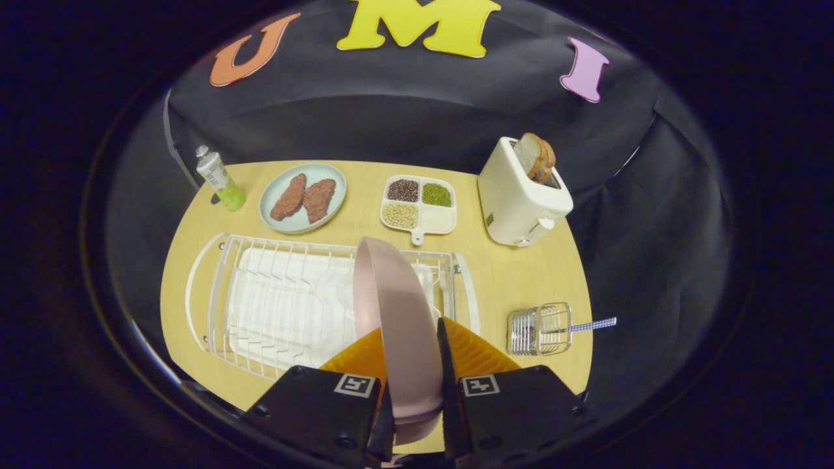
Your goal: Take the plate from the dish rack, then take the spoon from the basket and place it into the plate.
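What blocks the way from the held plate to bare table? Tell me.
Nothing visible does. The gripper is shut on the pink plate, held on edge above the dish rack. Bare table lies between the rack and the basket holding the spoon; the toaster stands beyond it.

You have the plate (397, 306) on edge between your gripper (412, 339) fingers, over the dish rack (287, 306); the basket (539, 329) with the spoon (589, 324) sits right, the toaster (521, 198) behind it
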`<action>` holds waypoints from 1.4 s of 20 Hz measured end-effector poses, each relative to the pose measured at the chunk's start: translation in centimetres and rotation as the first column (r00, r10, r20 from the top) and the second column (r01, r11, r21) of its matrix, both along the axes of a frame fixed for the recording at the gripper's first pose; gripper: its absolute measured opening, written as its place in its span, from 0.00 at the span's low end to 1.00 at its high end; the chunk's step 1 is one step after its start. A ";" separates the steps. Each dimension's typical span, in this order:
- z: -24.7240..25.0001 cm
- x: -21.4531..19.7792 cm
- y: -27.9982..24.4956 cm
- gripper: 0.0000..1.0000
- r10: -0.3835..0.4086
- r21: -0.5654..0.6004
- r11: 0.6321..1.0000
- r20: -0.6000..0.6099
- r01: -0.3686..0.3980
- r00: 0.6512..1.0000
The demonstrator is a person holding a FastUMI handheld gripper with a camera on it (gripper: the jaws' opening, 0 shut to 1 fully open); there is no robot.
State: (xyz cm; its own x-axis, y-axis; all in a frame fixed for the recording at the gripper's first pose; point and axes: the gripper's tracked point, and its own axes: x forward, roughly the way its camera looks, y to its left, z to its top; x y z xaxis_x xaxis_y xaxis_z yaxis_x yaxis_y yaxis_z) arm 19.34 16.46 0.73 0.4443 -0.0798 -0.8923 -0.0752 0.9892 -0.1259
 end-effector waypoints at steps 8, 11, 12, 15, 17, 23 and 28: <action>0.1 -10.6 -1.2 0.34 0.024 0.314 0.949 0.036 -0.034 0.999; -2.8 -15.0 -2.2 0.34 0.011 0.401 0.916 0.010 -0.014 1.000; -4.0 -16.1 -2.5 0.34 0.007 0.428 0.904 0.002 -0.007 1.000; -7.8 -18.5 -3.0 0.34 0.018 0.472 0.881 -0.031 -0.001 0.999; -10.5 -19.6 -3.1 0.34 0.035 0.498 0.867 -0.052 -0.005 0.998; -16.1 -21.1 -2.6 0.34 -0.001 0.661 0.743 -0.155 0.104 0.988; -18.4 -20.7 -3.4 0.35 -0.043 0.722 0.666 -0.216 0.189 0.976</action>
